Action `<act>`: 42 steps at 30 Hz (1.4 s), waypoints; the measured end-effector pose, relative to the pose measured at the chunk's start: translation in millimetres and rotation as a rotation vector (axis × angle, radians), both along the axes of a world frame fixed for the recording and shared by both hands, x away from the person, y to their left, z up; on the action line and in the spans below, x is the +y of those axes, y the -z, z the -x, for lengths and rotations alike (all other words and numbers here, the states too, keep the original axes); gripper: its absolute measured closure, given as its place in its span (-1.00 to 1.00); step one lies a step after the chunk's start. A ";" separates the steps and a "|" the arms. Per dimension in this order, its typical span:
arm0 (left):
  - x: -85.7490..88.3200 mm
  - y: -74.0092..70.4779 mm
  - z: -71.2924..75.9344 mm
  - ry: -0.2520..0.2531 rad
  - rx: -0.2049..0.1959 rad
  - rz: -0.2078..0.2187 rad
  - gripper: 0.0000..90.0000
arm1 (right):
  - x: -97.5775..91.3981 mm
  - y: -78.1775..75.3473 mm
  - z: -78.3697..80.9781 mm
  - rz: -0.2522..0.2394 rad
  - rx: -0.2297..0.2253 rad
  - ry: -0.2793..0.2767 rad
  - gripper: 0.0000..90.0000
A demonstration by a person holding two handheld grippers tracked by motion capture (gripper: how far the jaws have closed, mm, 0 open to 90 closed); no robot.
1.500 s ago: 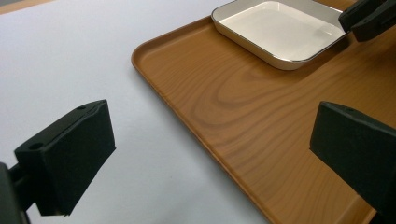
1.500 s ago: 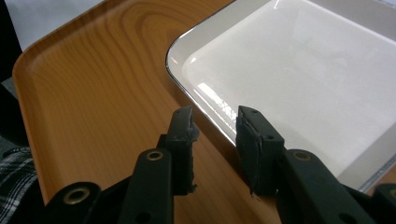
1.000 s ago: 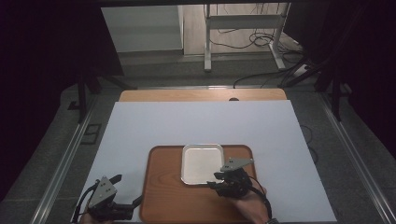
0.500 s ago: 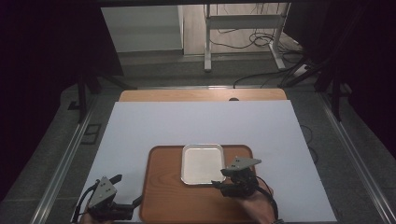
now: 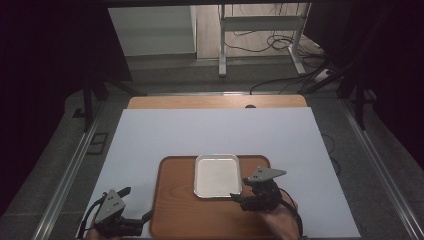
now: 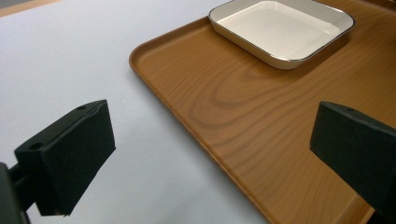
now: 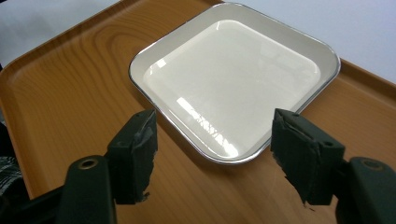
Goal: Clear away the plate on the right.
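A white square dish (image 5: 217, 175) with a thin metal rim lies at the far middle of a wooden tray (image 5: 175, 210) on the white table. My right gripper (image 5: 238, 198) hovers open over the tray at the dish's near right corner. In the right gripper view the right gripper (image 7: 215, 158) has its jaws standing apart on either side of the dish (image 7: 233, 79) corner, not touching it. My left gripper (image 5: 136, 202) is open at the tray's near left edge. In the left gripper view the left gripper (image 6: 212, 154) straddles the tray (image 6: 233, 107) edge, with the dish (image 6: 280, 30) farther off.
A large white sheet (image 5: 215, 130) covers the table, with a strip of wooden tabletop (image 5: 215, 102) at the far edge. Metal rails (image 5: 75, 170) run along both sides. Beyond the table are a grey floor, a desk frame (image 5: 260, 30) and cables.
My right gripper has drifted slightly to the right beside the dish. The left gripper, the tray and the dish have stayed put.
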State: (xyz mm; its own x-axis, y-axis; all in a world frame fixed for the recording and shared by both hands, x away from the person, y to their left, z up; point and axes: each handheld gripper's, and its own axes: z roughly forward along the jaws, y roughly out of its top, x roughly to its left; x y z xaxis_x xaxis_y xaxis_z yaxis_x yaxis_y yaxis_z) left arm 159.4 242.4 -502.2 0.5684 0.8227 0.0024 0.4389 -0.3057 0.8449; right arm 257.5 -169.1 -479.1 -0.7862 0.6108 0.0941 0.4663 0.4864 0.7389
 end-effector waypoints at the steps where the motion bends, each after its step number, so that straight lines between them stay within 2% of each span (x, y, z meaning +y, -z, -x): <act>1: 0.0 0.0 0.0 0.000 0.000 0.000 -1.00 | -1.0 -0.4 -0.1 0.000 -0.002 0.003 -0.37; 11: -0.5 0.1 0.2 0.002 -0.001 -0.003 -1.00 | -10.6 -3.3 -0.1 -0.008 -0.030 0.009 -0.56; 23: -0.8 0.0 0.5 0.004 -0.003 -0.009 -1.00 | -17.7 -6.7 4.4 -0.006 -0.061 0.011 -0.69; 42: -1.5 0.1 0.6 0.007 -0.005 -0.014 -1.00 | -30.8 -6.7 13.1 0.001 -0.076 0.030 -0.84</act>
